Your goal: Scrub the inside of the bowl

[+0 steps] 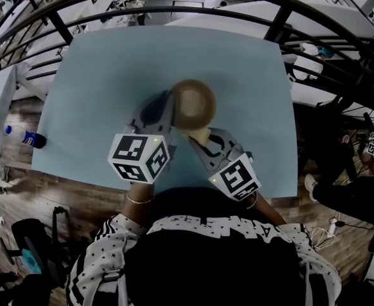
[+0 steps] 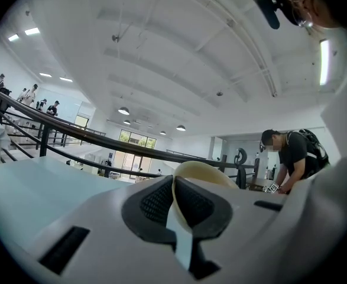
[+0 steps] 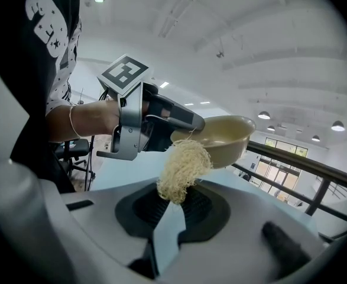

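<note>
A tan bowl (image 1: 193,104) hangs above the light blue table (image 1: 110,75), held by its left rim. My left gripper (image 1: 169,106) is shut on that rim; in the left gripper view the cream rim (image 2: 200,169) runs between the dark pads (image 2: 155,203). My right gripper (image 1: 201,139) is shut on a pale, stringy scrubber (image 1: 198,134), just at the bowl's near side. In the right gripper view the scrubber (image 3: 184,165) sticks up from the jaws, against the outside of the bowl (image 3: 223,136) below its rim, with the left gripper (image 3: 192,123) beside it.
Black railings (image 1: 288,18) curve round the far and right sides of the table. A bottle with a blue label (image 1: 30,139) lies on the wooden floor at the left. A person in black (image 2: 294,155) bends over another table far off.
</note>
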Demonstrator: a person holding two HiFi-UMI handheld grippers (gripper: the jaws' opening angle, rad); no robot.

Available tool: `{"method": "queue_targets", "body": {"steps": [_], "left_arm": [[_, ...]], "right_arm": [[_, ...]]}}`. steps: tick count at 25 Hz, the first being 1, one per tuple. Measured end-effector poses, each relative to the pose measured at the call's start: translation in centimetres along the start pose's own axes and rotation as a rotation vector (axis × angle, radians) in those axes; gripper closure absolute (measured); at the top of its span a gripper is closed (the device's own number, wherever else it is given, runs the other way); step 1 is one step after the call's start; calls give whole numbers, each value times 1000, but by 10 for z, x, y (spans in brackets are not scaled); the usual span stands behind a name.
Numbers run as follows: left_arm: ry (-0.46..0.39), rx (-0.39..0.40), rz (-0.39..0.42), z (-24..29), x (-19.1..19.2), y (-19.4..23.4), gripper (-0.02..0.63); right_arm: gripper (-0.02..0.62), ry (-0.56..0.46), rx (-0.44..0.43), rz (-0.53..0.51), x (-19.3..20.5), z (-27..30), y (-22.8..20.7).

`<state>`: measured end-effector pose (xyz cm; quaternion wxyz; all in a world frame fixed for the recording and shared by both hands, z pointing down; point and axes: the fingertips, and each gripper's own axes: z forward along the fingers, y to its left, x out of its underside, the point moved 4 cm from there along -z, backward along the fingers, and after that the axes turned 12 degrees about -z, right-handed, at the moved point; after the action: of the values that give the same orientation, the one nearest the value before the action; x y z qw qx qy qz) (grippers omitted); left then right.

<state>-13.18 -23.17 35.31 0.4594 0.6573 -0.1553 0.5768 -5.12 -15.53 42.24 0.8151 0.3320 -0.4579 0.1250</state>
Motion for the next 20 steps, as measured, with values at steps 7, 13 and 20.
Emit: {"method": "queue_targets", "body": {"steps": [7,13,20], "left_arm": [[3,7,-3,0,3,-2,583],[2,29,-24,2,5,-6,583],[-10,49,-15,3,4,-16,583]], "right_arm": [[540,-4,2,2,-1,1,4],[540,-28,-4,-2,-6,4,7],[540,-41,1,4,-8,3,6]]}}
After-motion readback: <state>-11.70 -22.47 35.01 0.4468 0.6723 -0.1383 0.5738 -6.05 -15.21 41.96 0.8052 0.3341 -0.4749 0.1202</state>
